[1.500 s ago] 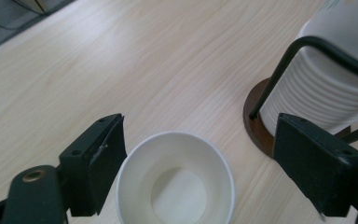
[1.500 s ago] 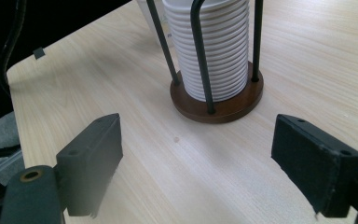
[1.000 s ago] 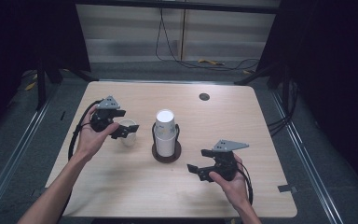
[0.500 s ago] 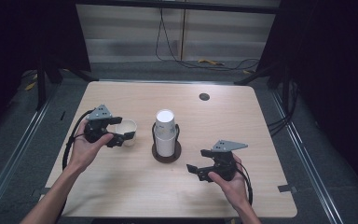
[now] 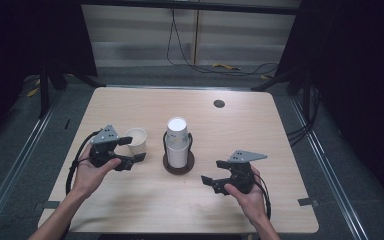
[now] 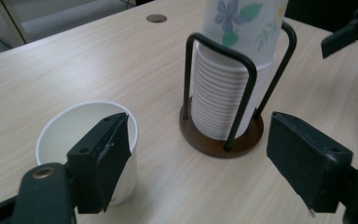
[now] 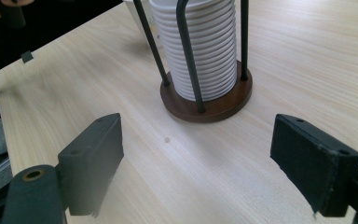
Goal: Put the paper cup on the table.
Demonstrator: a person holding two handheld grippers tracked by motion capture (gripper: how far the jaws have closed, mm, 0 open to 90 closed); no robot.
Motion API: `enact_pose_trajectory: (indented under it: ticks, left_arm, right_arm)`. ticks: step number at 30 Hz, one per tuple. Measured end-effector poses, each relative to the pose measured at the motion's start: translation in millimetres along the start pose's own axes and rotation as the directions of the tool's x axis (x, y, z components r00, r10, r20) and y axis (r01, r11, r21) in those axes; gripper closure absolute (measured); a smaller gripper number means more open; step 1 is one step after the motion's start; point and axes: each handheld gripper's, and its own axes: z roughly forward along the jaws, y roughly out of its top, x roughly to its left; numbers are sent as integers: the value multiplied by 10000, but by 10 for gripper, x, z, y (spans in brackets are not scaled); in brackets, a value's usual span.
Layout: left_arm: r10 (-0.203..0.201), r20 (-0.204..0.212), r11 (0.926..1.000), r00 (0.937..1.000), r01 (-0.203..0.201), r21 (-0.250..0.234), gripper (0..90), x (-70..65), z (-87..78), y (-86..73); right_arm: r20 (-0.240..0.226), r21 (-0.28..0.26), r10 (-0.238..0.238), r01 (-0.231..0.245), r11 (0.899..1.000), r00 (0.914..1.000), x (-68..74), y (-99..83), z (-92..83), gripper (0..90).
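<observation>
1 loose paper cup point(image 5: 135, 141) stands upright on the table point(image 5: 290, 130) just left of the cup stack point(image 5: 178, 142) in its wire holder point(image 6: 223, 93), left gripper point(image 5: 130, 151) jaws spread around it, likely mid-release; right gripper point(image 5: 215, 173) spread, empty.

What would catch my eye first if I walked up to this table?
Probably the tall stack of paper cups in a wire holder at the middle of the wooden table. Beside it stands a single white cup, upright, with the left gripper open around it. The right gripper is open too, held near the table's front edge and pointing at the stack.
</observation>
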Motion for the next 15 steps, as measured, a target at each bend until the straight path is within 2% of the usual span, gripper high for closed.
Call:
enact_pose_trajectory:
  ticks: [2,4,6,10,15]
  left_arm:
    - [-612,106,9981,9981,612,-27,158,29,18,-65]
    - [-391,-99,9991,9992,393,170,160,29,26,-115]
    - [-615,77,9981,9981,615,71,160,10,17,-160]
    - [-561,154,9983,9983,558,170,160,-42,17,-232]
    - [-721,28,9973,9974,721,168,166,-125,13,-344]
  right_arm:
    - [81,-59,-32,32,10000,10000,5,-2,-4,174]
    - [110,-89,-40,41,10000,9999,7,-3,-2,174]
    - [176,-48,-38,39,10000,9998,-1,-12,7,174]
    - [261,-37,7,-6,10000,9997,-18,-21,22,174]
    - [298,-48,-24,25,10000,9996,-9,-27,15,174]
